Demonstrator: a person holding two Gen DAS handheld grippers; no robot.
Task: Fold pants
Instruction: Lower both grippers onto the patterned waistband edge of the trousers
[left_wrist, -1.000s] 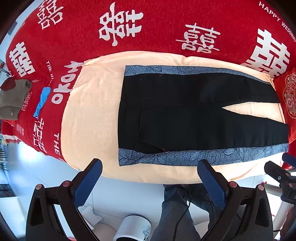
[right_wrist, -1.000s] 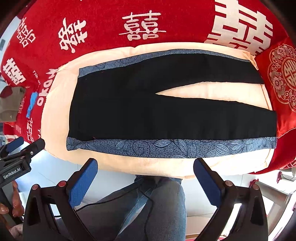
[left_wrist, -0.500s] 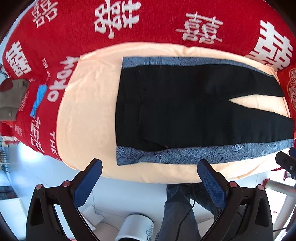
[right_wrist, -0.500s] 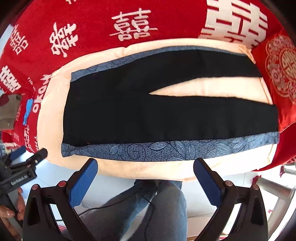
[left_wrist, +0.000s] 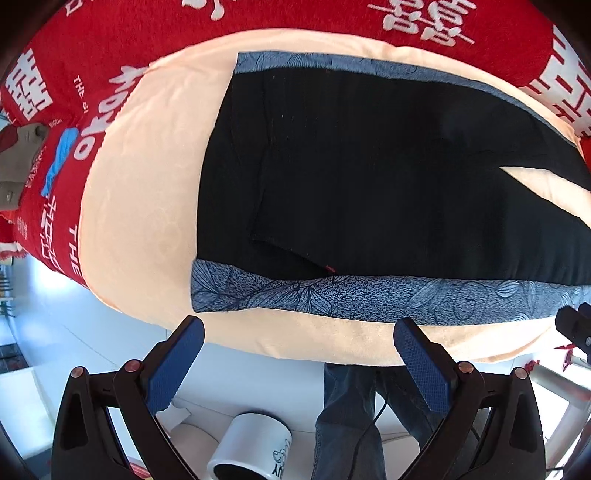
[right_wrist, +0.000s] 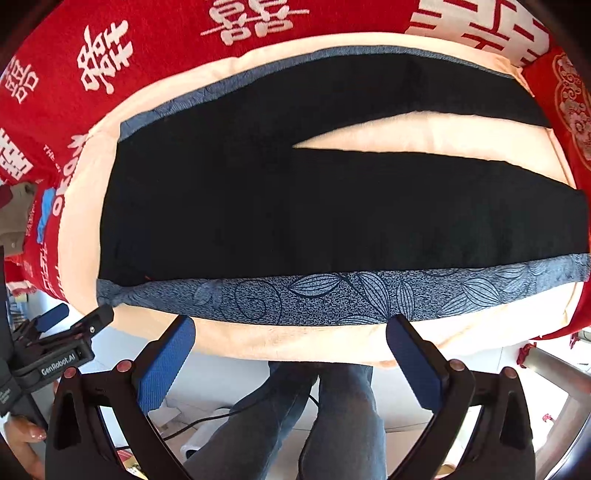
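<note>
Both claws hang spread wide with nothing between their blue textured pads: the left claw (left_wrist: 297, 363) just off the near edge of the bed by the waist end, the right claw (right_wrist: 290, 360) off the same edge nearer the legs. Compared with a second ago, each has come closer to the bed, so the black pants with blue-grey leaf-patterned side stripes (left_wrist: 388, 177) fill much more of both views; the garment itself lies as it did. It is spread flat on the peach-coloured quilt (left_wrist: 140, 206), which covers a red blanket printed with white characters (left_wrist: 92, 48). Its long axis runs left to right across the bed, waistband to the left, the two legs pointing right and parting in a narrow wedge of bare quilt. One patterned stripe lies along the near edge, just beyond the pads. On the floor below the left claw stands a white mug (left_wrist: 255, 446)
</note>
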